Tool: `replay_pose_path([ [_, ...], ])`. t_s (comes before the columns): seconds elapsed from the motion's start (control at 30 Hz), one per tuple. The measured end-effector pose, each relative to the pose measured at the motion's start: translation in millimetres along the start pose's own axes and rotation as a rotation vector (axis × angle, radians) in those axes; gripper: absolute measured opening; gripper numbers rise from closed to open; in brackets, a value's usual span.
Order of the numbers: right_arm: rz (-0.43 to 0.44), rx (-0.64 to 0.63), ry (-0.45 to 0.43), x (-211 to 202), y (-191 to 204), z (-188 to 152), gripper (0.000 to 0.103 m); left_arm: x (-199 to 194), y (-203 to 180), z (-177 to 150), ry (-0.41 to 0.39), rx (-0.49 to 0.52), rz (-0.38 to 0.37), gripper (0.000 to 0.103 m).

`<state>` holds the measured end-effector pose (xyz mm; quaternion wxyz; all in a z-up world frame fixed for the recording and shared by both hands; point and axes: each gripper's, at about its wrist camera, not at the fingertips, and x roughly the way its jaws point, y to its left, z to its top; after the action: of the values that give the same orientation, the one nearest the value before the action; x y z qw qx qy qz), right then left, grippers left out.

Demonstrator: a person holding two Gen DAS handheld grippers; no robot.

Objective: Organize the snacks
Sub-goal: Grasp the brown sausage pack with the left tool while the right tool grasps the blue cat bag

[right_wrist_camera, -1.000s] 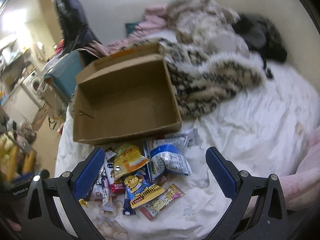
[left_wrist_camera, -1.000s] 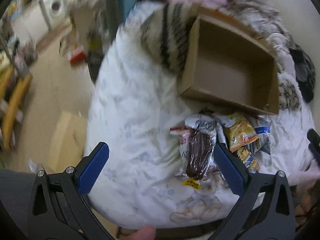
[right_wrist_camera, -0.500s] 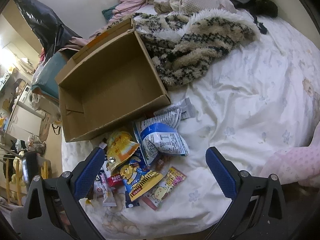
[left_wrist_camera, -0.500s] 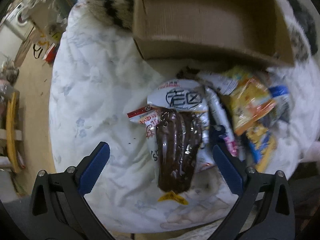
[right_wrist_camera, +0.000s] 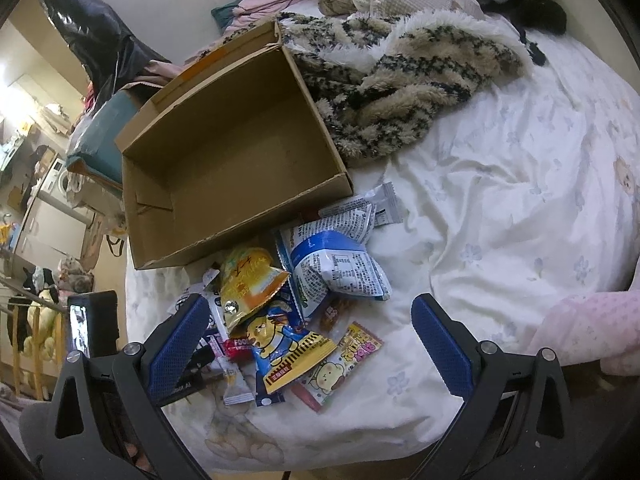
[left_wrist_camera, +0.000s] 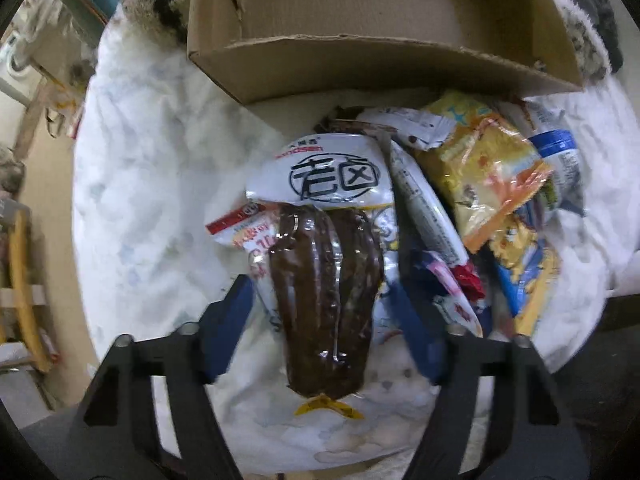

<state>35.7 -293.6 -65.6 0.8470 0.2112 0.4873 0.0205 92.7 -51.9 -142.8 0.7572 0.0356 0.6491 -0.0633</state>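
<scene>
Pointing straight down, the left gripper (left_wrist_camera: 320,300) is closing its jaws around a dark brown vacuum-packed snack (left_wrist_camera: 324,300) atop the snack pile on the white quilt (left_wrist_camera: 152,184), pads not yet pressing. Cardboard box (left_wrist_camera: 360,68) sits just beyond. Right wrist view: right gripper (right_wrist_camera: 308,344) open, holding nothing, hovering over the yellow chip bag (right_wrist_camera: 252,280) and blue cartoon packet (right_wrist_camera: 280,344); box (right_wrist_camera: 224,152) empty.

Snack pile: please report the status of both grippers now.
Left gripper closing around brown packet, not yet pinched. Right gripper open, above pile. Cardboard box empty. Nothing blocking.
</scene>
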Motion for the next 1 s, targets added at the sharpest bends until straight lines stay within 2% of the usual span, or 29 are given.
replay_pose_path([
  [0.17, -0.007, -0.002, -0.003, -0.3, 0.3, -0.3, 0.103, -13.7, 0.1, -10.2, -0.027, -0.003, -0.02, 0.058],
  [0.37, -0.027, -0.034, 0.021, 6.9, 2.9, -2.5, 0.103, -47.7, 15.9, -29.5, -0.066, -0.064, -0.072, 0.058],
  [0.5, -0.041, -0.099, 0.116, 29.0, 11.3, -8.5, 0.103, -55.9, 23.2, -39.6, -0.075, -0.112, -0.084, 0.058],
  [0.57, -0.032, -0.129, 0.175, 43.4, 17.2, -12.5, 0.099, -61.7, 28.8, -40.8, -0.091, -0.131, -0.08, 0.058],
  [0.63, -0.019, -0.153, 0.233, 58.3, 22.9, -16.6, 0.09, -67.4, 28.8, -38.4, -0.121, -0.13, -0.067, 0.057],
  [0.77, 0.009, -0.171, 0.357, 92.8, 30.8, -25.6, 0.081, -77.6, 38.3, -31.4, -0.164, -0.148, -0.063, 0.057],
  [1.0, -0.068, -0.27, 0.399, 127.2, 46.5, -39.9, 0.077, -75.8, 35.7, -28.4, -0.175, -0.143, -0.052, 0.057],
])
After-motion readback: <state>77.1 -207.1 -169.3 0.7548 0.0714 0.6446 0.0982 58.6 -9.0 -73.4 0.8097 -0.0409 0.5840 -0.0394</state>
